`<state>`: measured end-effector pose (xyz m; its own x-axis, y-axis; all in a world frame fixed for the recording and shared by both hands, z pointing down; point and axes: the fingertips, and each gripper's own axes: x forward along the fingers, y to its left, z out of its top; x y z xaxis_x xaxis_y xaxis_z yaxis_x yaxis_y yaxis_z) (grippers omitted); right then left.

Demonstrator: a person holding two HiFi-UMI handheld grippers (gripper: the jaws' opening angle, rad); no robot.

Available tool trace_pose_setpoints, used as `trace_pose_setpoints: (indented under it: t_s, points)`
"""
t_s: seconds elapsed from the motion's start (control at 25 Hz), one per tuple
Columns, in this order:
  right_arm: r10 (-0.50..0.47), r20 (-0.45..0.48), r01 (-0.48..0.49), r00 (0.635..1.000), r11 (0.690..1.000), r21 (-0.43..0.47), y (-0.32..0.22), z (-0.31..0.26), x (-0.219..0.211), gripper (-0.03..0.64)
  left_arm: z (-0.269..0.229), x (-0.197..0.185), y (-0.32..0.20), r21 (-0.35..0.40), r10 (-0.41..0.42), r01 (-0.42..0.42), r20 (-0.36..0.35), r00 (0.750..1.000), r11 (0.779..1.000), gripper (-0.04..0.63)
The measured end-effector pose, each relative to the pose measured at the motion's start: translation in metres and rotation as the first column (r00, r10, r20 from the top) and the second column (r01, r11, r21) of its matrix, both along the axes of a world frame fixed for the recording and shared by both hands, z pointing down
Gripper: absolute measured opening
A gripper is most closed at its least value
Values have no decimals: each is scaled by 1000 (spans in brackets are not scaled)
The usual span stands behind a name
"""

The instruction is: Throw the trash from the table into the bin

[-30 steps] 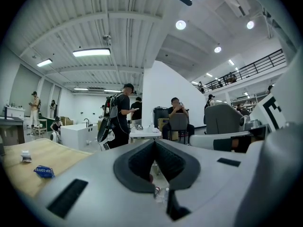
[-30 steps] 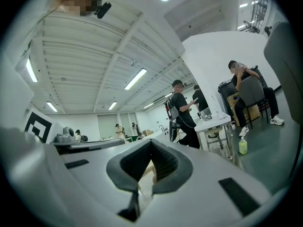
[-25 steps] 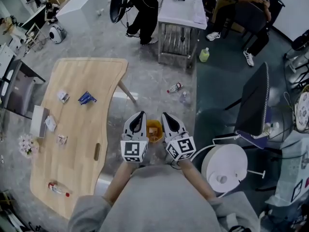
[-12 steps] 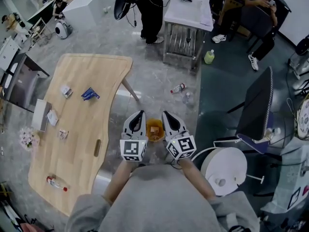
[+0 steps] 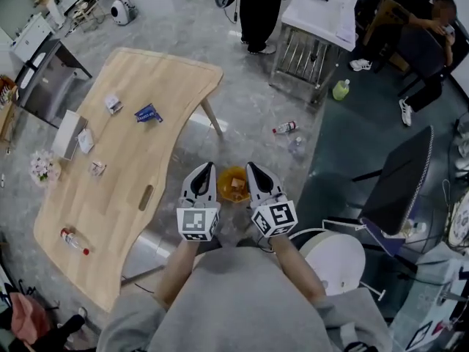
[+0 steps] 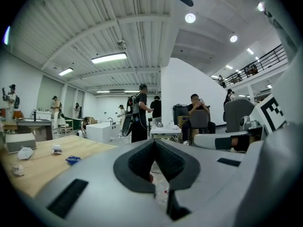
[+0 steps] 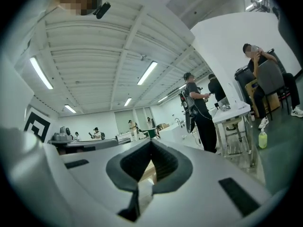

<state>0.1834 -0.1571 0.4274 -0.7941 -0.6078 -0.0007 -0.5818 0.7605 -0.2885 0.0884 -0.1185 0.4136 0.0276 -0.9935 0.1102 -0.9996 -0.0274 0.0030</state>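
The left hand-held gripper (image 5: 204, 170) and right hand-held gripper (image 5: 253, 169) both have their jaws pressed together, empty, either side of the orange bin (image 5: 233, 185) on the grey stone floor (image 5: 242, 94). Trash lies on the wooden surface (image 5: 154, 167) at left: a blue packet (image 5: 149, 113) whose white print possibly reads "coffee", crumpled wrappers (image 5: 97, 169) and a bottle (image 5: 73, 241). Two floor bottles (image 5: 285, 127) lie beyond the bin.
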Motion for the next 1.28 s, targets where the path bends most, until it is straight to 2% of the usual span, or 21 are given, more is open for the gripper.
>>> trace_pose_setpoints:
  t_s: [0.28, 0.56, 0.8, 1.04, 1.28]
  points:
    - [-152, -16, 151, 988, 988, -29, 25, 16, -29, 5, 23, -29, 53, -50, -181, 179, -18, 983, 983, 6]
    - [-237, -27, 235, 971, 971, -47, 57, 20, -72, 5, 28, -69, 97, -67, -282, 280, -32, 959, 958, 6]
    - [-265, -56, 263, 963, 964, -40, 87, 21, -123, 5, 31, -120, 130, -63, -315, 311, -57, 947, 948, 5]
    - [-251, -86, 250, 964, 968, -28, 115, 21, -175, 5, 33, -175, 155, -54, -304, 300, -81, 949, 952, 5]
    - [-243, -108, 243, 964, 970, -7, 127, 14, -210, 5, 29, -207, 164, -38, -294, 292, -99, 951, 956, 6]
